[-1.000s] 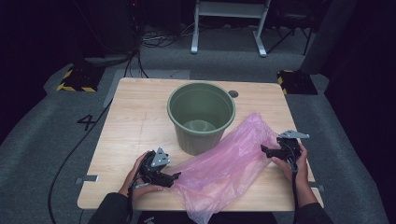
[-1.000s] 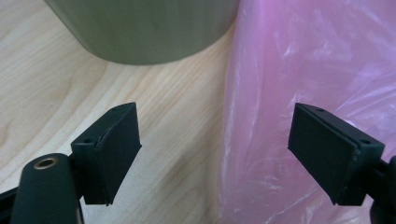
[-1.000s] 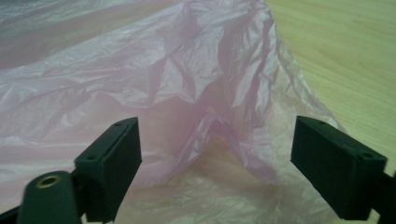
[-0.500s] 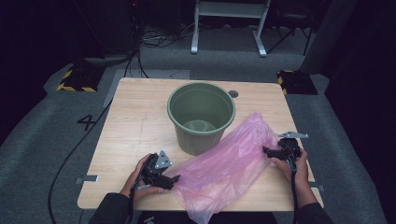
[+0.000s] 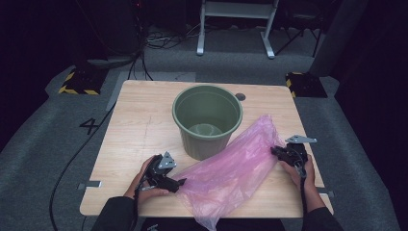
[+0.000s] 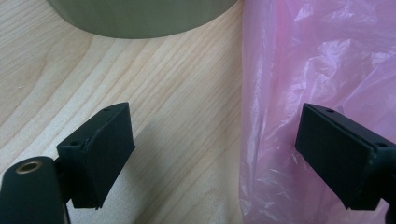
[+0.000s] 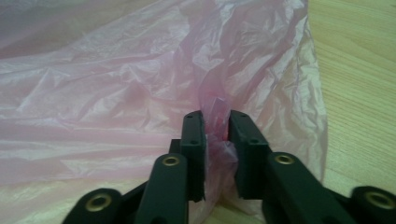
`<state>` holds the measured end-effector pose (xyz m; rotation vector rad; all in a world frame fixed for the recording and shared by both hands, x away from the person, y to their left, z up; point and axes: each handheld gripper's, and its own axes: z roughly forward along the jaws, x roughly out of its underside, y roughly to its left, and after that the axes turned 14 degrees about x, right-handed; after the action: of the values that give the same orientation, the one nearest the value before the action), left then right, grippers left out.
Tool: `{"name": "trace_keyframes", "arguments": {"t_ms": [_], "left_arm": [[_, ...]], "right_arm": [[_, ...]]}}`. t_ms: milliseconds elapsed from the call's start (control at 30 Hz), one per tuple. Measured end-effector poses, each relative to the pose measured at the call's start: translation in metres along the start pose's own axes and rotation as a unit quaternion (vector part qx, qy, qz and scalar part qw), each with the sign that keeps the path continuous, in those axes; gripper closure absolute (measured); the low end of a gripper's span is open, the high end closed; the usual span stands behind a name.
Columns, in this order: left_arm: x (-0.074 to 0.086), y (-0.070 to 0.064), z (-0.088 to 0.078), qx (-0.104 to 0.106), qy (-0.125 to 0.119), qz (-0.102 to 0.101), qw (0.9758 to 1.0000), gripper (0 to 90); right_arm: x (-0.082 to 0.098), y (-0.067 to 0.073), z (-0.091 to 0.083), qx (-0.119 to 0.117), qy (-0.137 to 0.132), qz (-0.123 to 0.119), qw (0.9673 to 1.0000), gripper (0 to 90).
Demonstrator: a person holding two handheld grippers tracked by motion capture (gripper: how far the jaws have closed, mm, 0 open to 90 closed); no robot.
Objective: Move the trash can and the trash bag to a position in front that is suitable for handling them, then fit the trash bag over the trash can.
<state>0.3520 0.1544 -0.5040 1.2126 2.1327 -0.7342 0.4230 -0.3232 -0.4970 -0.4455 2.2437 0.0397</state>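
Right gripper [image 7: 216, 140] jaws have just been closing, now pinching a fold of bag [image 7: 116, 84]. Left gripper [image 6: 215, 154] is sitting spread at the bag edge beside bucket [image 5: 207, 120].

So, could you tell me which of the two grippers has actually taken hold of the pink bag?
The right gripper: its jaws have just been closing and pinch a fold of the pink bag. The left gripper stands wide open beside it.
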Motion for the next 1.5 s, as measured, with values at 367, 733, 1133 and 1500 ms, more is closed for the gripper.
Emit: {"name": "trace_keyframes", "arguments": {"t_ms": [367, 733, 1133, 1500], "left_arm": [[-0.004, 0.004, 0.003, 0.003, 0.0, 0.003, 1.0, 10.6], [-0.004, 0.005, 0.003, 0.005, 0.0, 0.003, 1.0, 10.7], [-0.004, 0.005, 0.003, 0.004, 0.0, 0.003, 1.0, 11.0], [-0.004, 0.005, 0.003, 0.005, 0.0, 0.003, 1.0, 11.0]], "right_arm": [[-0.004, -0.003, -0.003, -0.011, -0.043, -0.006, 0.999, 87.4], [-0.003, -0.006, -0.015, -0.01, -0.084, -0.021, 0.9962, 88.5], [-0.009, -0.003, -0.028, 0.003, -0.117, -0.03, 0.9926, 89.0], [-0.019, 0.003, -0.048, 0.012, -0.17, -0.035, 0.9847, 89.6]]}}
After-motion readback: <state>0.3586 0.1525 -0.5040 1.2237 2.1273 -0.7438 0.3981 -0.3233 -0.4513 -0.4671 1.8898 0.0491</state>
